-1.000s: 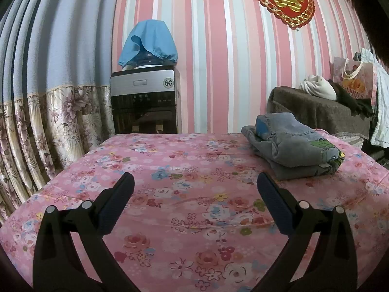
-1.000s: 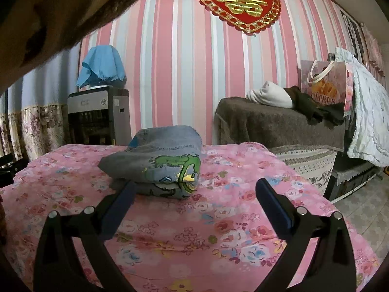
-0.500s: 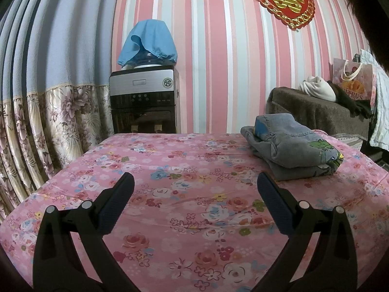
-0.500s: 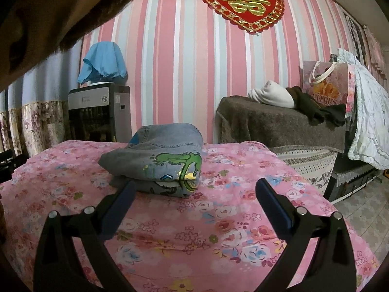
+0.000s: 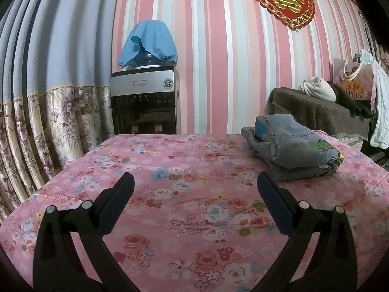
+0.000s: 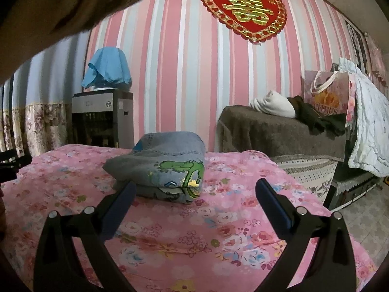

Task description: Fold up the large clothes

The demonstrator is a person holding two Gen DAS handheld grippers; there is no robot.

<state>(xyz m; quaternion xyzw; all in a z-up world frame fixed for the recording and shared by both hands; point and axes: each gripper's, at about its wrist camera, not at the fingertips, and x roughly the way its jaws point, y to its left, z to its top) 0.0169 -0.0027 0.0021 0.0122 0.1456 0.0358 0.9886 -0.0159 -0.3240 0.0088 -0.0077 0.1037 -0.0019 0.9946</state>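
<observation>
Tongs are held spread wide and empty: the left gripper (image 5: 195, 186) and the right gripper (image 6: 194, 192) are both raised above the pink floral bedspread (image 5: 189, 219). The folded denim garment (image 6: 165, 165) is laid just ahead of the right tongs, toward their left finger, and ahead-right of the left tongs (image 5: 294, 146).

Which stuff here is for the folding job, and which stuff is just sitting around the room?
For the job:
folded clothes
bed
left gripper, open
right gripper, open

Just sitting around:
water dispenser
blue cloth
gift bag
white bundle
red heart decoration
curtain
</observation>
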